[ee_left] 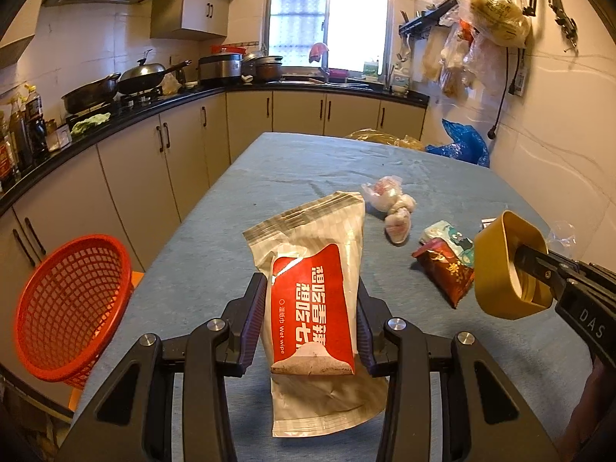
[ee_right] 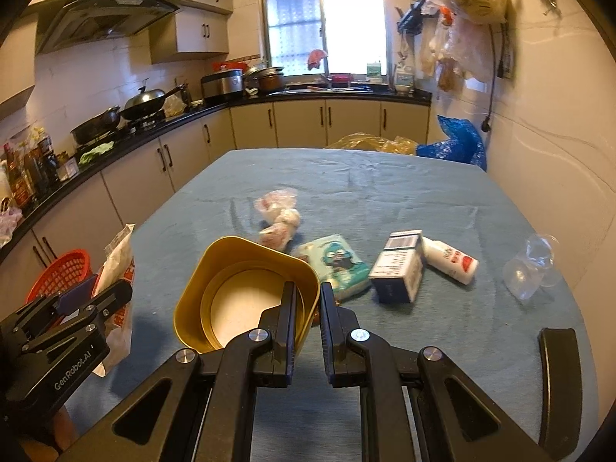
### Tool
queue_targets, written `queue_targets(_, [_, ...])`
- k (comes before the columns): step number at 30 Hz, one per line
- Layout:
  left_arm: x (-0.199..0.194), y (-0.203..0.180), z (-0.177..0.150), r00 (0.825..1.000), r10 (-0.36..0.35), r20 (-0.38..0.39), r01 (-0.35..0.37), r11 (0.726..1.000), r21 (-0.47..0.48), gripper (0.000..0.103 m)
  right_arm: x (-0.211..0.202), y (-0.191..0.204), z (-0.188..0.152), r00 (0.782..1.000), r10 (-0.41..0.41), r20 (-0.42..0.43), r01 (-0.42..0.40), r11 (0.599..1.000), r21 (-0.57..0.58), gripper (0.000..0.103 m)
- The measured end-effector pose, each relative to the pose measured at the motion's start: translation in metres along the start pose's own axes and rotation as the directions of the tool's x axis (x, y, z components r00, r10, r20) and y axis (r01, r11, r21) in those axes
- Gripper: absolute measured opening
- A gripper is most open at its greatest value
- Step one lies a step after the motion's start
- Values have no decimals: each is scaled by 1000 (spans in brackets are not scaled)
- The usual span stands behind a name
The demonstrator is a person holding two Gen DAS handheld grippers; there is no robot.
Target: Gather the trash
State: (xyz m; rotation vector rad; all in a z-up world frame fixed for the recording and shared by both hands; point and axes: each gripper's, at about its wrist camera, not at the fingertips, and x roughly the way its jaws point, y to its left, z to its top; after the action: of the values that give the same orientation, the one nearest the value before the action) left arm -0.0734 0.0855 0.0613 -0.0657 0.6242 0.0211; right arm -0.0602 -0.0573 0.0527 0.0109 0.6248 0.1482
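Claws both loaded. Left claw (ee_left: 308, 285) clamped across the middle of a wet-wipe packet (ee_left: 313, 227), red label up, at lower centre of the left view; unclear whether the packet's near end rests on the counter (ee_left: 238, 200). Right claw (ee_right: 308, 288) pinched on the near wall of a yellow square bowl (ee_right: 246, 244), one finger inside and one outside, bowl tipped with its mouth toward the lens at lower centre of the right view.

Likely step: carrying two pickings to the basket. Next, probably: swing the left claw toward the red mesh basket (ee_left: 73, 308) at lower left of the left view, beyond the counter's edge. Bring the packet above the rim, then part the jaws. Mind the packet's length, apt to catch on the rim. Same trip for the bowl, if counted as trash.

Basket: nothing seen inside through the mesh. Bowl: pale bottom bare, nothing in it.

Lying on the blue cloth, centre to right of the right view:
- knotted plastic bag (ee_right: 279, 215)
- cartoon-printed tissue pack (ee_right: 338, 265)
- blue-and-white carton (ee_right: 398, 269), with a small white bottle (ee_right: 448, 260) just beside it
- crumpled clear plastic cup (ee_right: 533, 269), well apart at far right
- brown snack wrapper (ee_left: 446, 273), against the tissue pack in the left view

Most of the collecting yet to do.
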Motion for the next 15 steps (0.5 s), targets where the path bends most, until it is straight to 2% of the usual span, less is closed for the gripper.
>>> queue_targets(9, [-9, 35, 2, 999, 41, 9, -41, 998, -43, 40, 13, 37, 8, 997, 72, -30, -73, 996, -51, 12])
queue_targets(15, [-17, 69, 6, 996, 86, 7, -85, 992, -95, 40, 26, 65, 16, 981, 169, -92, -175, 982, -63, 12])
